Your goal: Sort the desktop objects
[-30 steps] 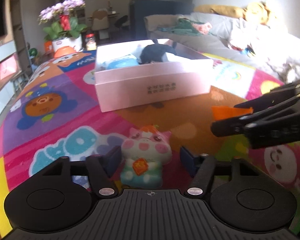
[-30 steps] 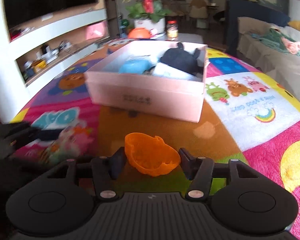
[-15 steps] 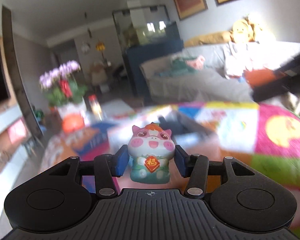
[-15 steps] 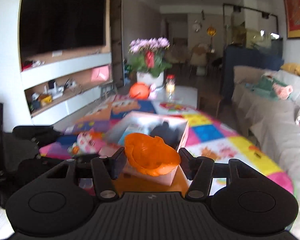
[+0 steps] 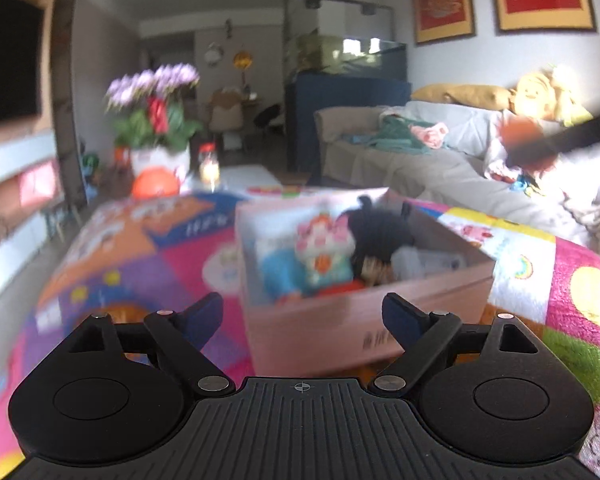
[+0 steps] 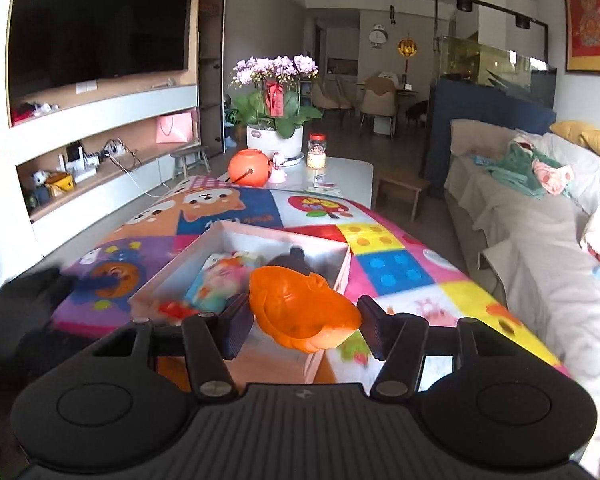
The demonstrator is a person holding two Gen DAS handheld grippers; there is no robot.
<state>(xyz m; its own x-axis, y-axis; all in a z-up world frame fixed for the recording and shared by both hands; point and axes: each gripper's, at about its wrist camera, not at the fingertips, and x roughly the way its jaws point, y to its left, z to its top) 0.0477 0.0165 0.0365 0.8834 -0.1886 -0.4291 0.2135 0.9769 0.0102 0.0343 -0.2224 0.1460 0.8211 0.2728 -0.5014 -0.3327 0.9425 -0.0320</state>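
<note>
My left gripper hangs just in front of the pink box with its jaws spread wide and nothing between them. The pig toy lies inside the box, blurred, beside a blue item and a black plush. My right gripper is clamped on the orange bowl, its pads pressed to both sides, and holds it tilted above the near corner of the box. From that side I see the pig toy in the box too. The box sits on the cartoon mat; beyond it stands a flower pot.
</note>
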